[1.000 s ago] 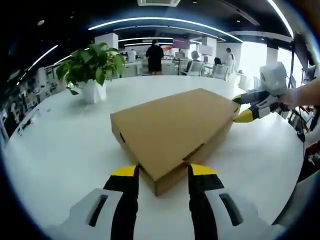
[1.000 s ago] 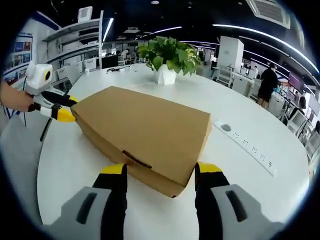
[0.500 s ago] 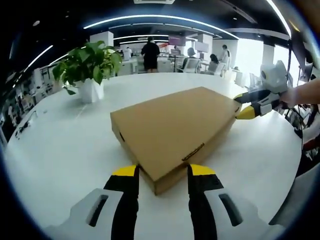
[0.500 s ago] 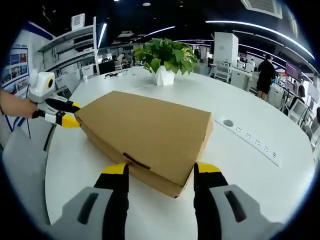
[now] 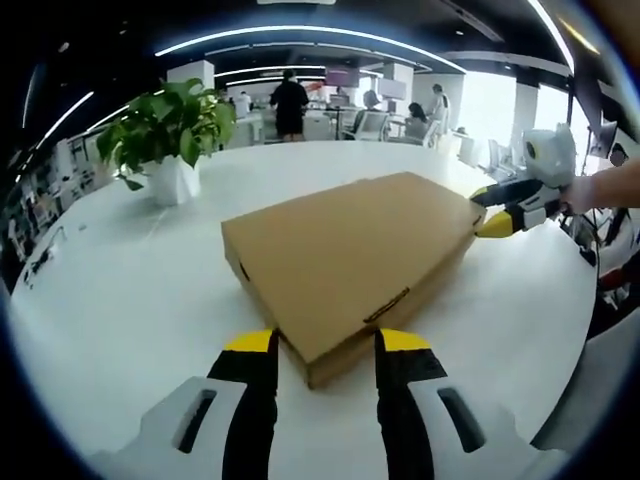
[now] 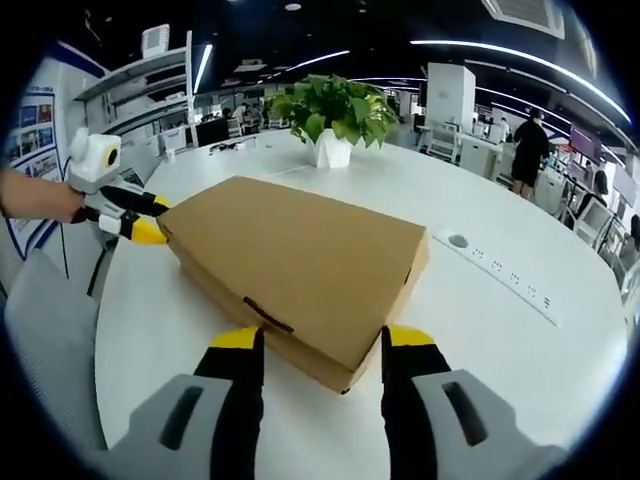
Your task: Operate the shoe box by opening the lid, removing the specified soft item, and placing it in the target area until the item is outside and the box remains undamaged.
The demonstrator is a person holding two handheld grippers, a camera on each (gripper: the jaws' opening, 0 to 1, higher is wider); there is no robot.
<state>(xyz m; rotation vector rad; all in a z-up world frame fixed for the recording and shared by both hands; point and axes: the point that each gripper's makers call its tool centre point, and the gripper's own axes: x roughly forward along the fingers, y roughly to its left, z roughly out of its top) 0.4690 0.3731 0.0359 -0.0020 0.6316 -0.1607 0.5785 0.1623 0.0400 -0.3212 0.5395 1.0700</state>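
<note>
A: Right gripper view: the right claw (image 6: 312, 350) has closed in slightly on the shoe box (image 6: 300, 265); its jaws stand apart, straddling the near corner. Lid flat, not lifted yet.

B: The left claw (image 5: 325, 352) is likewise spread around the opposite corner. The box rests on the tabletop (image 5: 120, 270), unchanged.

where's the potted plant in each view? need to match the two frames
Left gripper view: potted plant sits upper left, beyond the shoe box's far left corner.
Right gripper view: potted plant sits top centre, beyond the box's far edge.
Shared landmark: the closed cardboard shoe box on the white table, in both views.
</note>
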